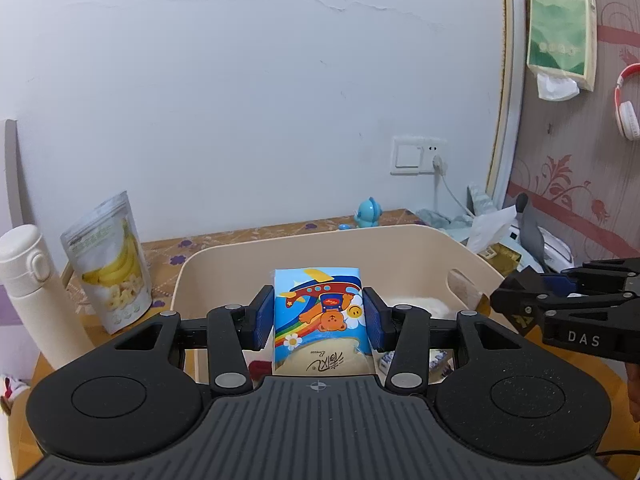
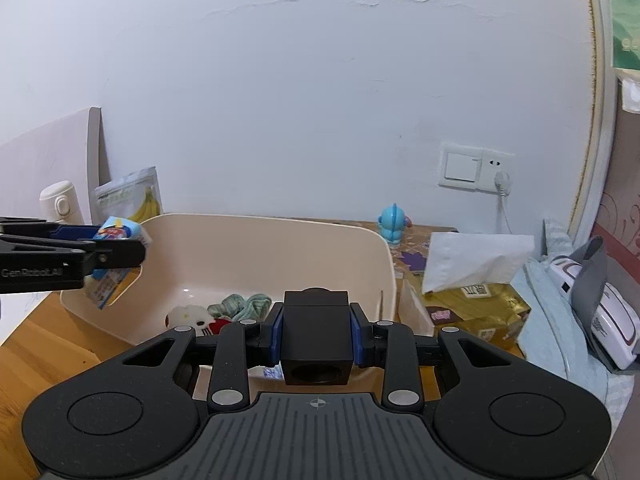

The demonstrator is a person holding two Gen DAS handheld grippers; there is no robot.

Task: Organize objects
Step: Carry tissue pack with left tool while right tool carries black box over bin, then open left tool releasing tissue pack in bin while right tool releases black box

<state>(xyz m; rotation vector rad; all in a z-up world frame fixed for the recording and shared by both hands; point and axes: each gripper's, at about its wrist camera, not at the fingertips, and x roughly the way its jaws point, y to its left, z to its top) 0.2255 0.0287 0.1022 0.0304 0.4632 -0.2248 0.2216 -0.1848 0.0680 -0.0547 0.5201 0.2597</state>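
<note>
Left gripper [image 1: 319,314]: clamped on a tissue pack [image 1: 320,312], blue pads pressing both sides, pack printed with a cartoon bear and plane, sitting upside down in the grip.
Where the pack is: held up over the near part of the beige bin [image 1: 424,240], not resting on anything.
Right gripper [image 2: 316,334]: pinching a black cube [image 2: 316,340] with a round hole in its front face, held just above the bin's near rim [image 2: 280,220].
Inside the bin: a white plush toy [image 2: 188,318] and a bunched-up striped green cloth [image 2: 244,304] on the floor of it.
Left of the bin: banana chips bag [image 1: 112,264] standing upright, white bottle [image 1: 34,288] beside it.
Behind the bin: little blue figurine [image 1: 369,212] near the wall.
Right of the bin: gold tissue box [image 2: 476,304] with a sheet sticking up.
</note>
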